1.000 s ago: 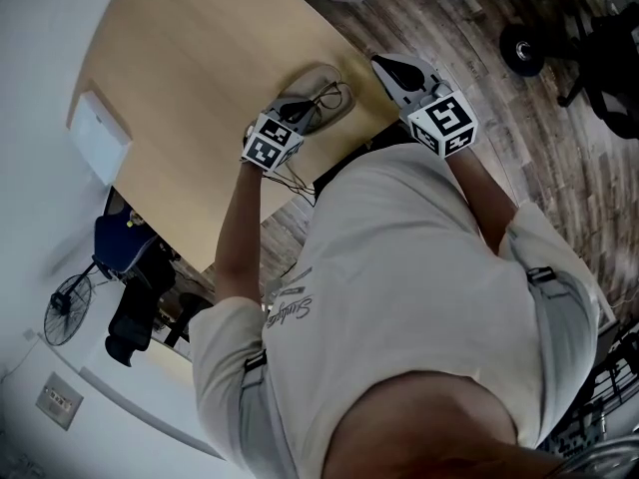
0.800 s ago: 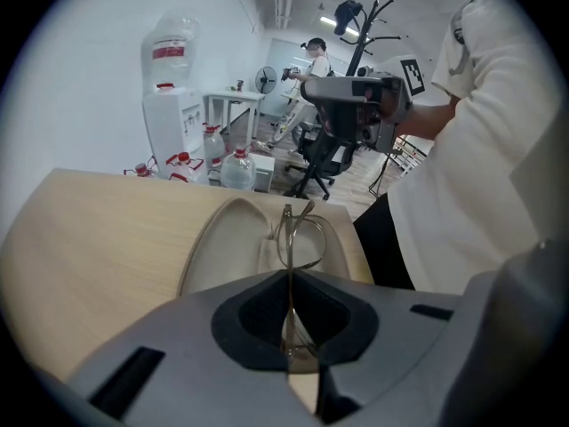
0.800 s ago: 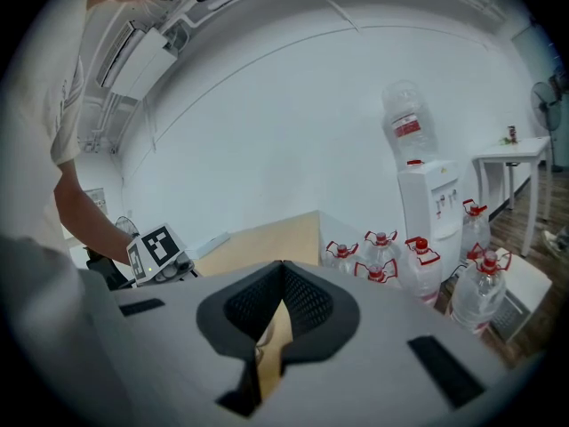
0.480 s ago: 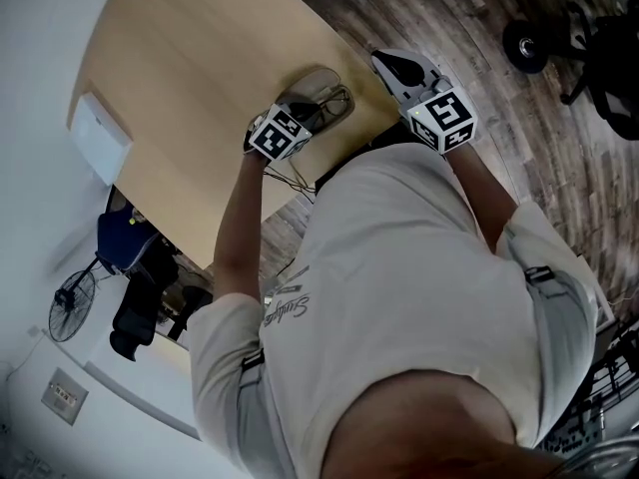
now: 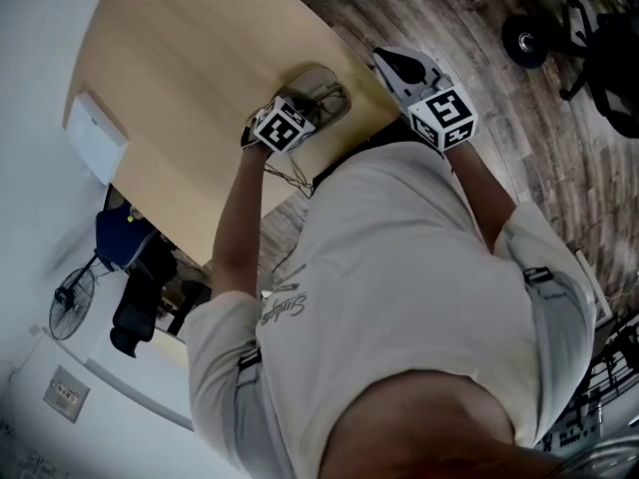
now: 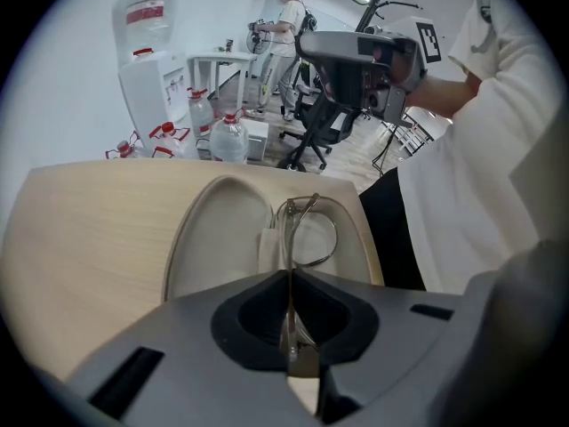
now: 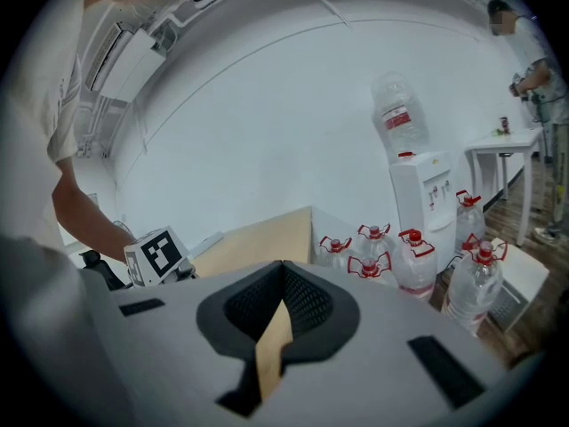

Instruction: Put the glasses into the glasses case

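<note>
Finding one: my left claw (image 6: 289, 278) has advanced a little across the pale wooden desk (image 6: 89, 229) over the last second. It now stands over the near end of the open, pale grey oval glasses case (image 6: 218, 238). The claw is pressed together on the thin wire-framed glasses (image 6: 307, 229), pinching them edge-on at the near side.

Finding two: the glasses have travelled with it. Their far lens now hangs over the right half of the case, beside a folded pale cloth inside. Whether the frame touches the lining I cannot tell.

Finding three: my right claw (image 7: 281, 314) has not shifted. It is held off the desk edge, its jaws narrowly spread with nothing between them.

Assessment: the placement step appears nearly complete. What remains, in my judgement, is to lower the frame fully into the shell and release it.
</note>
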Demonstrator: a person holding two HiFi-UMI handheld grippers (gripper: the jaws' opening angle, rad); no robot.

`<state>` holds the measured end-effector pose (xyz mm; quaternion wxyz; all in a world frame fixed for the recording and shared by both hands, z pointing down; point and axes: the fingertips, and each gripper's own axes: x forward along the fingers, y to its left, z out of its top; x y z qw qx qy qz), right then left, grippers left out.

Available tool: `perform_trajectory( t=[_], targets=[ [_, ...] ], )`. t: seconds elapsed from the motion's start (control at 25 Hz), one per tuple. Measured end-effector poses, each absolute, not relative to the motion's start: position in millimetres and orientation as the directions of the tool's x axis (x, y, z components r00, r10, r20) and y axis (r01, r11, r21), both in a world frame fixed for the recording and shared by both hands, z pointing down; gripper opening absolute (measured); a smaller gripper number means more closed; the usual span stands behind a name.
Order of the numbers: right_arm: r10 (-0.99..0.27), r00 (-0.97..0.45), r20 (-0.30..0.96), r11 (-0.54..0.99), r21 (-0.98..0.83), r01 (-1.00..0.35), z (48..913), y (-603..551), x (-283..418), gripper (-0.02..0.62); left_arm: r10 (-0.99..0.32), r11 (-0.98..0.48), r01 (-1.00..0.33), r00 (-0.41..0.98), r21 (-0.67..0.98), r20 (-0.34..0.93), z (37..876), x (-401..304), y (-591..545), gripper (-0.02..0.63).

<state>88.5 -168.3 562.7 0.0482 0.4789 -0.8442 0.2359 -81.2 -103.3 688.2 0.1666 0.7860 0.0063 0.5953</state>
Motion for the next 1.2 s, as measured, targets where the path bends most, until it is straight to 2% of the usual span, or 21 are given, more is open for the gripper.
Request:
perform_trajectory(
  t=[0.2,0.44,0.72,0.76,0.8,1.2],
  targets=[
    [-0.784,-0.540,0.305,0.432,-0.358,-0.828,564,-170,89,-0.005,0.186,-0.960,-0.158,0.255,0.231,0.949,685,-82,-104,0.025],
    [-0.783,-0.540,0.310,0.429,-0.358,-0.829,566,-167,90,-0.005,0.220,-0.958,-0.137,0.219,0.253,0.951,685,-87,-101,0.025],
    [-0.780,-0.539,0.318,0.425,-0.363,-0.829,569,-164,91,-0.005,0.180,-0.963,-0.156,0.234,0.220,0.955,683,-88,-106,0.033],
    [-0.780,-0.538,0.320,0.423,-0.364,-0.830,569,-163,92,-0.005,0.176,-0.963,-0.158,0.237,0.217,0.955,682,-88,-107,0.074],
    [-0.780,-0.537,0.321,0.422,-0.364,-0.830,570,-163,92,-0.005,0.168,-0.964,-0.161,0.240,0.210,0.956,681,-87,-108,0.085],
    [-0.770,-0.554,0.317,0.440,-0.364,-0.821,569,-160,84,-0.005,0.102,-0.963,-0.208,0.300,0.170,0.948,662,-85,-114,0.091]
  ],
)
